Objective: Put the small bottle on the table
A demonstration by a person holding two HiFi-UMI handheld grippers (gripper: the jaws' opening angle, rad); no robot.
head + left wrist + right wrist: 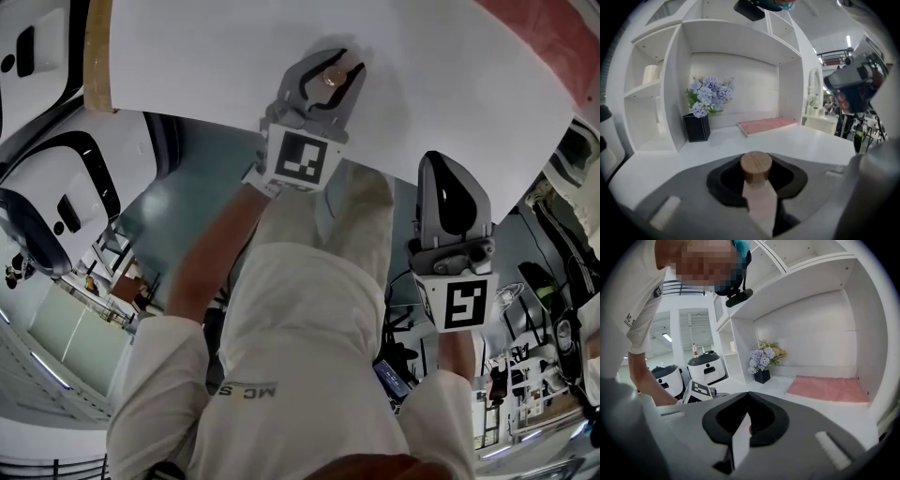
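the left tongs [323, 73] pinched a small bottle [756, 166] with a round wooden cap, holding it upright over the white worktop [797, 140]; whether its base touched the surface could not be told. the right tongs [746, 399] were pressed together with nothing between them, waiting nearby. the step in hand looked like the setting down. next the bottle likely needed lowering until it stood, then the left tongs spread. a black flower pot [696, 127] and a pink mat [766, 125] sat well back by the white shelves [651, 84], leaving the path free.
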